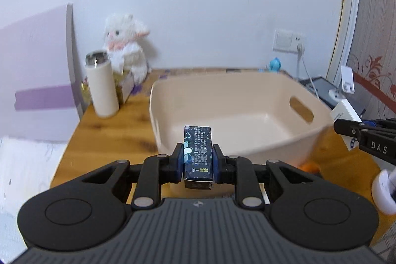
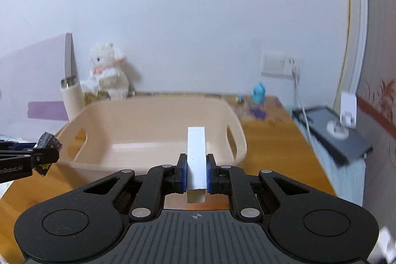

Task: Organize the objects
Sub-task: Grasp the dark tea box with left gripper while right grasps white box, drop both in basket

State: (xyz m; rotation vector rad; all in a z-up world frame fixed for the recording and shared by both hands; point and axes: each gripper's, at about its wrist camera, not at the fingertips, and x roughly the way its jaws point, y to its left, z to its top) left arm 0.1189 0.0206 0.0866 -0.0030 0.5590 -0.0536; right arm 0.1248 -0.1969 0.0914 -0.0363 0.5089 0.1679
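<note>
Above the wooden table (image 1: 81, 140), the left gripper (image 1: 197, 160) clamps a dark printed box (image 1: 197, 152) and the right gripper (image 2: 196, 173) clamps a white box (image 2: 196, 157), both near the beige basket (image 2: 148, 115).

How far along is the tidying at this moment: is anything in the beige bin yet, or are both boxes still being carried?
Nothing looks finished: the visible inside of the beige bin is bare. In hand, the left gripper clamps a dark blue box near the bin's front rim, and the right gripper clamps a white box. Left to do: release both into the bin.
</note>
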